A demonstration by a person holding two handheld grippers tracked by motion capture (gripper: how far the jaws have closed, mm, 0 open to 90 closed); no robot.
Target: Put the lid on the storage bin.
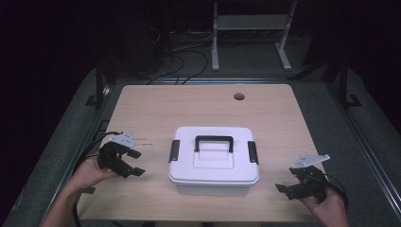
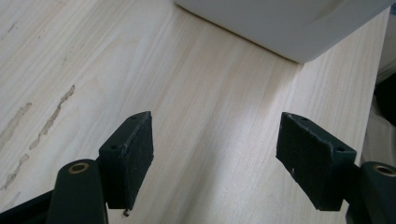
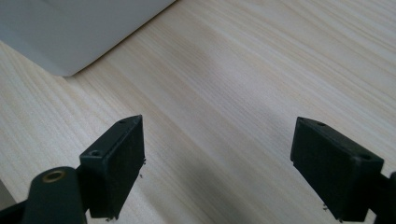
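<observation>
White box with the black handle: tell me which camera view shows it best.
The high view. There the white box shows whole on the table, with its black handle, both side latches and closed lid. The left gripper view catches just one lower corner of it; the right gripper view likewise shows one corner.

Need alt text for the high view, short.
A closed white storage box with a black handle and side latches sits mid-table on a light wooden table. The left gripper and right gripper, both open and empty, flank it without touching.
</observation>
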